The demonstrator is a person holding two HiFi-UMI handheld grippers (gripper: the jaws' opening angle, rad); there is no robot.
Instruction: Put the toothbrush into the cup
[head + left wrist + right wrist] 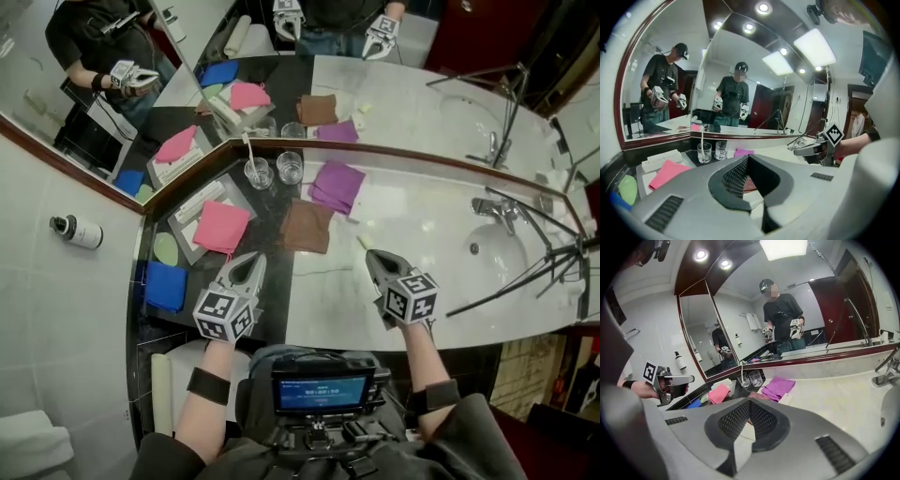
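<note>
- Left gripper (246, 262): jaws fully closed with nothing between them. It hovers over the dark part of the desk (412, 216) and touches nothing we can see.
- Right gripper (373, 257): jaws are closed too, and empty. It hangs over the white marble part, with its tips near the brown cloth (307, 226).
- The two grippers sit side by side near the desk's front edge, well apart, both pointing toward the mirror (422, 103).
- Toothbrush (250, 153) stands in the left cup (258, 174), leaning on the rim, with its end sticking out above.
- That cup is at the back of the desk by the mirror corner, well apart from both grippers.
- A second cup (290, 167) stands just beside it on the right.
- Between the left gripper and the cups we see a pink cloth (221, 226) on a white tray (187, 202), with the brown cloth to its right.
- Purple cloth (336, 185) lies right of the cups, behind the brown one.
- Blue cloth (166, 286) and a green disc (165, 248) lie at the desk's left edge, beside the left gripper.
- Sink (511, 253) and faucet (494, 210) are on the far right, with tripod legs (525, 277) crossing over the basin.
- The back is tight, since the cups stand close to the mirror ledge in the corner.
- The open room is the bare marble between the right gripper and the sink.
</note>
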